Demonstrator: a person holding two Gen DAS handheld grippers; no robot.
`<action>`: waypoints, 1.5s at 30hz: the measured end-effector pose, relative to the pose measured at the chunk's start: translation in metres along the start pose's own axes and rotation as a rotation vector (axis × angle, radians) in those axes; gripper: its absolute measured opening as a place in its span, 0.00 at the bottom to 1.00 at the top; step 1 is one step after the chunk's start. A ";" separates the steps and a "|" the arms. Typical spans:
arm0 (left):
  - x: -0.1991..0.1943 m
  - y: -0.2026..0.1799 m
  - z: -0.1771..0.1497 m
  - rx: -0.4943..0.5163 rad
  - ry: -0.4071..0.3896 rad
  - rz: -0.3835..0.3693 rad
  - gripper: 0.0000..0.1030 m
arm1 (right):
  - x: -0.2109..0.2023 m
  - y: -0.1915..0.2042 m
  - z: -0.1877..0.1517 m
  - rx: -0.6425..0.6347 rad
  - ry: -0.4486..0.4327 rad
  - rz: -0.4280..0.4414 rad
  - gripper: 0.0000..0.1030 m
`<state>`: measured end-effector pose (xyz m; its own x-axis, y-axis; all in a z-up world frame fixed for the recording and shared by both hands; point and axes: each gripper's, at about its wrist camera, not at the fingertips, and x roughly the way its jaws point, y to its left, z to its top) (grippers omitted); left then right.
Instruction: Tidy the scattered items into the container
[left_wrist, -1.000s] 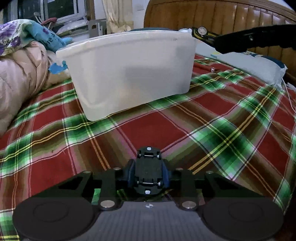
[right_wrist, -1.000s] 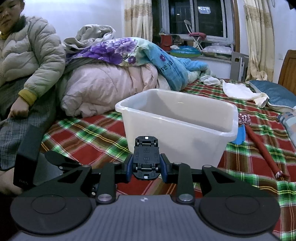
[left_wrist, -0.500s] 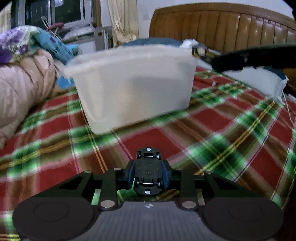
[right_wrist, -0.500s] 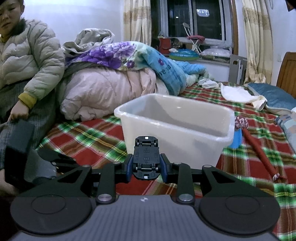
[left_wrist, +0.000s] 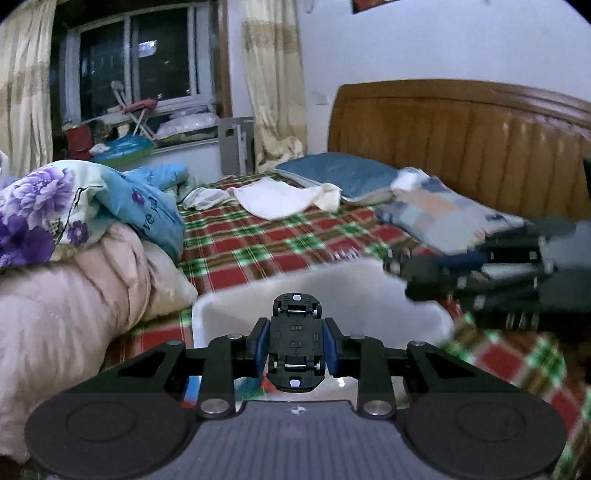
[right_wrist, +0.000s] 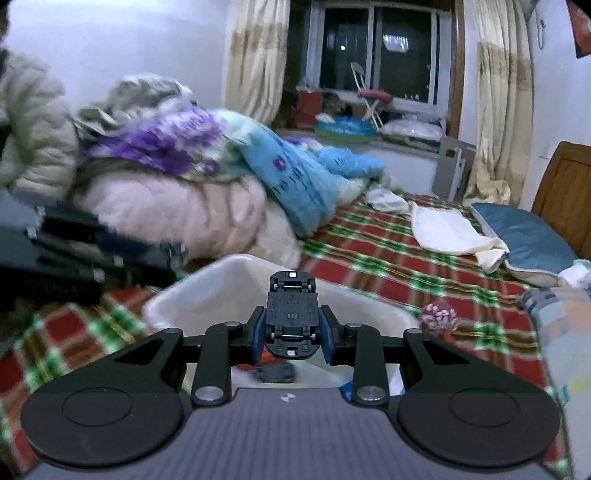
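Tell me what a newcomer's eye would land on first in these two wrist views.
Each gripper clamps a small black toy car, underside up: the left gripper holds one toy car, the right gripper the other toy car. Both hang just above the white plastic tub on the red-and-green plaid bedspread. Behind it on the left is a heap of pink and floral quilts.

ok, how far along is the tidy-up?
Partly done: some items, among them what looks like a dark toy car, already lie in the white bin. In hand: the left gripper and the right gripper each clamp a toy car above it. Left: release both; a knotted rope toy lies on the plaid bedspread.
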<state>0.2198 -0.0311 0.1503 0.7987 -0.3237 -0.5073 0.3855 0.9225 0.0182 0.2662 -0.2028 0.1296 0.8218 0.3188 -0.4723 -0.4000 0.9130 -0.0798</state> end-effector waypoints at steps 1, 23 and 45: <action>0.009 0.002 0.005 -0.013 0.011 0.002 0.32 | 0.006 -0.004 0.001 0.004 0.010 -0.007 0.32; 0.068 0.012 -0.014 -0.049 0.200 0.064 0.68 | 0.045 -0.017 -0.014 0.040 0.150 -0.003 0.87; -0.025 -0.019 -0.036 -0.071 0.140 0.047 0.69 | -0.042 0.017 -0.030 0.085 0.048 0.022 1.00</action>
<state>0.1763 -0.0326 0.1321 0.7407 -0.2520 -0.6228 0.3120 0.9500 -0.0133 0.2123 -0.2088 0.1217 0.7919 0.3285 -0.5147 -0.3802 0.9249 0.0053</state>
